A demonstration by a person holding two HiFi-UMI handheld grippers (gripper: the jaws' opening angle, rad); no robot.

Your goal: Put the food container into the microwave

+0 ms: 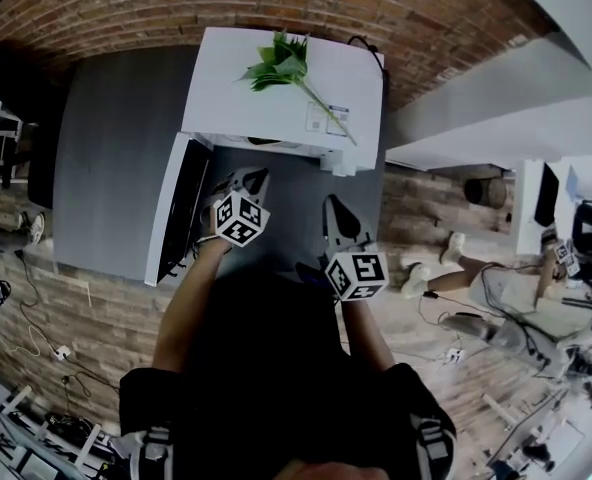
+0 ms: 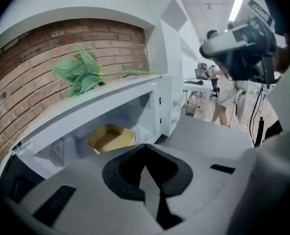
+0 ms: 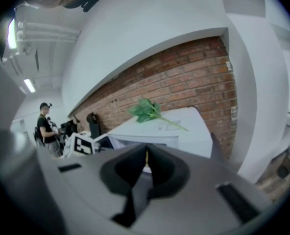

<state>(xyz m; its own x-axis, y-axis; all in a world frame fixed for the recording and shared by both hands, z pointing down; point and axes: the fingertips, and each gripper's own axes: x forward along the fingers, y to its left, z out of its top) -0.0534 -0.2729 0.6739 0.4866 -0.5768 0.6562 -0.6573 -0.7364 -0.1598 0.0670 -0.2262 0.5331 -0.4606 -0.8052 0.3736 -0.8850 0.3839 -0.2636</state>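
**Head view:** A person is standing over a white microwave (image 1: 276, 108) on a grey counter (image 1: 116, 158). Its door (image 1: 179, 213) is swinging wide to the left and a green sprig (image 1: 281, 63) is lying on its roof. The left gripper (image 1: 254, 179) is hovering at the oven's mouth, just beside the open door. The right gripper (image 1: 333, 208) is hanging a little apart to the right, taking no part. The cavity is facing away from this camera, so its contents are not showing here.

**Left gripper view:** The left gripper (image 2: 145, 148) is clenching its jaws tight on nothing at all. Past their tips the yellow food container (image 2: 110, 137) is sitting on the floor of the oven cavity, well apart from the jaws. That suggests the placing itself is done. The empty gripper is probably hovering near the doorway because the door is the one thing left to deal with.

**Right gripper view:** The right gripper (image 3: 146, 151) is also holding its jaws together, grasping nothing, with only a pale sliver showing between them. It is pointing across the microwave's top (image 3: 184, 126) and the sprig (image 3: 147, 110) toward a brick wall (image 3: 184, 77). It appears to be idling clear of the working side. A bystander (image 3: 47, 129) is standing far off at the left.
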